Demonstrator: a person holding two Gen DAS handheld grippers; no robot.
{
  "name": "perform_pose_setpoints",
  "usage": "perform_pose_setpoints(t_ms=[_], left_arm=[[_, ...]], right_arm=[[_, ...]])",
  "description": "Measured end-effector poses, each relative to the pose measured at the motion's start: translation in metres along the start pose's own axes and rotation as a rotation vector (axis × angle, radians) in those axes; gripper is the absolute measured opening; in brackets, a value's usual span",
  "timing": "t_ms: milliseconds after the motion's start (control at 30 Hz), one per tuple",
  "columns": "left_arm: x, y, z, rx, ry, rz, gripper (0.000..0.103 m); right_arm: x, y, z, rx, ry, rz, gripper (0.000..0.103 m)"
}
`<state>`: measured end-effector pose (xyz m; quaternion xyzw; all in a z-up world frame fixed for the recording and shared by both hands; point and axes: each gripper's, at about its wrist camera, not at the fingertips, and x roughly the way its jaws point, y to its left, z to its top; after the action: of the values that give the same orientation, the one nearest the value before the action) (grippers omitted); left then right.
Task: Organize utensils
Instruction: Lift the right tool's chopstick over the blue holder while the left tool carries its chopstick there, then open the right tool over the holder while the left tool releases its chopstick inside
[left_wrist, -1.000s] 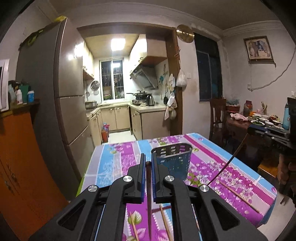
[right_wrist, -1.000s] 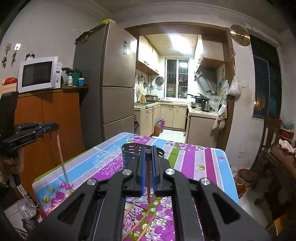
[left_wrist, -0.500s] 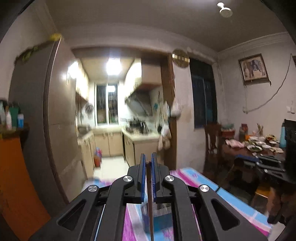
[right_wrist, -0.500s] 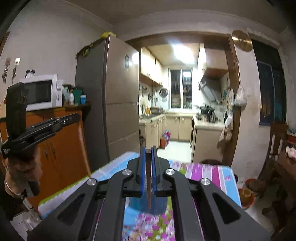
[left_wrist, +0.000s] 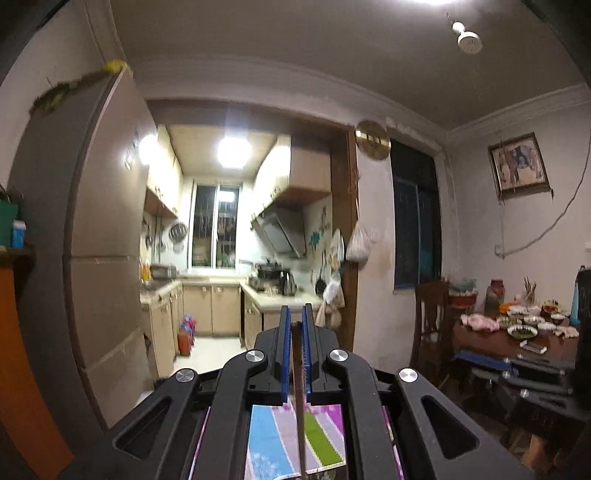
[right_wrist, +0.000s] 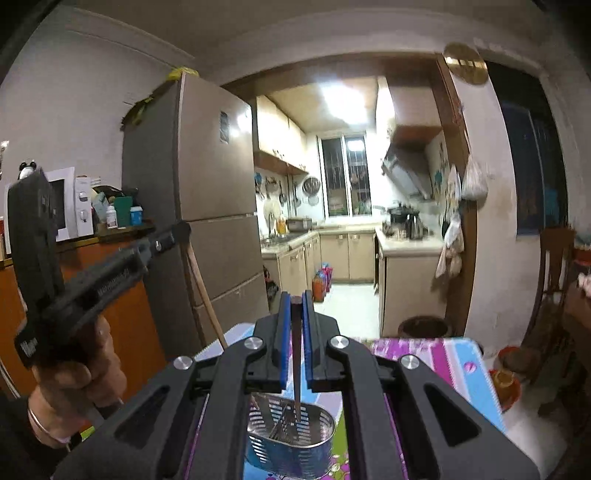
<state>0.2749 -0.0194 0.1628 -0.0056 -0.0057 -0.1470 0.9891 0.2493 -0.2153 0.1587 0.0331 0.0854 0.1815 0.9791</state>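
Below the right gripper (right_wrist: 295, 314), clamping a chopstick (right_wrist: 296, 354), only its view shows the basket (right_wrist: 291, 439).

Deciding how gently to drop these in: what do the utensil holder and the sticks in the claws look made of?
The holder looks like thin polished metal: mirror-bright rim, slotted walls. The chopstick in the right claw and the one in the left claw look like wood or bamboo: matte brown-tan, no glare.
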Motion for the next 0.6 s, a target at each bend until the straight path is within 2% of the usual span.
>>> perform_pose_setpoints(t_ms=[300,533,567,600], left_arm=[[0.024,0.018,-0.075,0.023,0.12,0.013,0.007],[0.026,0.031,-0.097,0.007,0.167,0.039,0.007],[0.025,0.033,-0.097,0.006,0.169,0.044,0.007],[0.023,0.036,-0.096,0.002,0.168,0.051,0.007]], right_arm=[[0.037,-0.005,-0.048,0.049,0.108,0.002,0.005],[0.044,-0.005,-0.065,0.066,0.143,-0.008,0.005],[0.044,-0.006,-0.065,0.072,0.148,-0.015,0.007],[0.042,-0.007,-0.063,0.077,0.148,-0.028,0.018]])
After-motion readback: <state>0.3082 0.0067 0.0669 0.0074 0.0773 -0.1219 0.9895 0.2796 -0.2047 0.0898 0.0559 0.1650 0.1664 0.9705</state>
